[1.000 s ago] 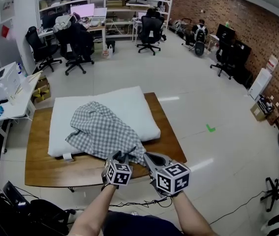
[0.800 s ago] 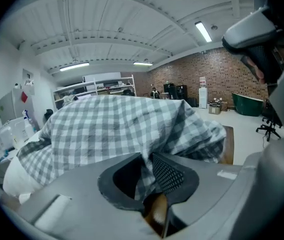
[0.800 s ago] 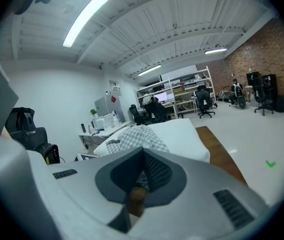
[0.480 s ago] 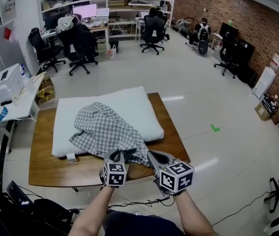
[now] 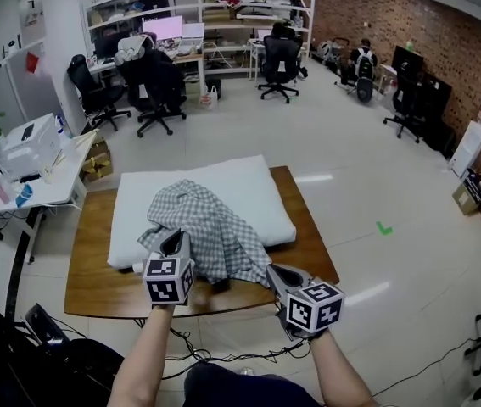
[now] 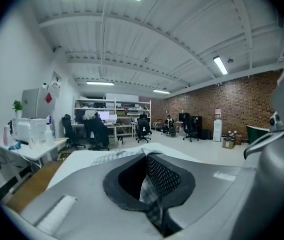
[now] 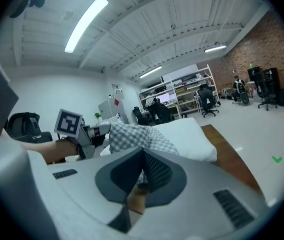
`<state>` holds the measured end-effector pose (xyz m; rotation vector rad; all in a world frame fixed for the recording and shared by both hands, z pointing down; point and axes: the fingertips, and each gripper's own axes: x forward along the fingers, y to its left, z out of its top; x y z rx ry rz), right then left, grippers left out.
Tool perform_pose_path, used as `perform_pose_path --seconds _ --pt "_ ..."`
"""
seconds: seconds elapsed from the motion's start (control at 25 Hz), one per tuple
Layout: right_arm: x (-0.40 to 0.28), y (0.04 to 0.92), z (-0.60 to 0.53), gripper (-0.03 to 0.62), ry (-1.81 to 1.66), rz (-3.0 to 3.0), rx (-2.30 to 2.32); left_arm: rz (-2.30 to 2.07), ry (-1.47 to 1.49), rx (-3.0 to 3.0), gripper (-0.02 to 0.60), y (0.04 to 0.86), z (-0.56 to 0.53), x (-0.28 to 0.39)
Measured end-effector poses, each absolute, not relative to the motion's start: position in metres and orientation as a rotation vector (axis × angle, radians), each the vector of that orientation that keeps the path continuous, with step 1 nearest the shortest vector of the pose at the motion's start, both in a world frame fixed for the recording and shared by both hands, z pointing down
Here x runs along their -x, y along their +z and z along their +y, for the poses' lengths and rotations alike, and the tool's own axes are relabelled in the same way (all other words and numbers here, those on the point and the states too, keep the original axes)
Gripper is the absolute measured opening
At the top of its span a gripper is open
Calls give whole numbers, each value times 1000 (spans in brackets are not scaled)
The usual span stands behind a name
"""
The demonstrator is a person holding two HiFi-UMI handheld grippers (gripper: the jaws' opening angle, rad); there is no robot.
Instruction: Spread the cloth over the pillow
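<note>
Nearest: both forearms reach fwd from the bottom of the head view, L forearm and R forearm, each w/ a marker cube at the gripper end.

R gripper sits low by the table's near edge. Its jaws are clenched tight on the near-right corner of the checked cloth. Its own view shows a strip of check pinched btwn the pads.

L gripper is higher, up off the tabletop. Its jaws have just been closing and are clamped on the cloth's near-left edge, w/ check fabric visible in the gap in the L gripper view.

Cloth runs btwn the two grips, rucked into a bunched heap. Its far part lies on the near half of the pillow; its near edge is down by the tabletop. Not spread: the pillow's far and right parts are bare.

Pillow is white and flat, lying across the wooden table. Cables trail on the floor below the table's near edge. Left of the table is a side desk w/ a printer.

Beyond: grey floor w/ a green mark, office chairs, shelving along the back, brick wall at right.
</note>
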<state>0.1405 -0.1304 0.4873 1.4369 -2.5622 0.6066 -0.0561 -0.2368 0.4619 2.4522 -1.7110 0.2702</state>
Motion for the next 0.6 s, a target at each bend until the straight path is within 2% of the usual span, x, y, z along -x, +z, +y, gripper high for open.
perform_pose_path --seconds 0.32,0.6 --pt "-125 489 -142 11 600 -2535 -1502 -1842 221 -2400 12 415 -264 141" --pt "-152 501 -148 11 602 -2442 -1619 -1977 178 -2248 12 416 -274 227"
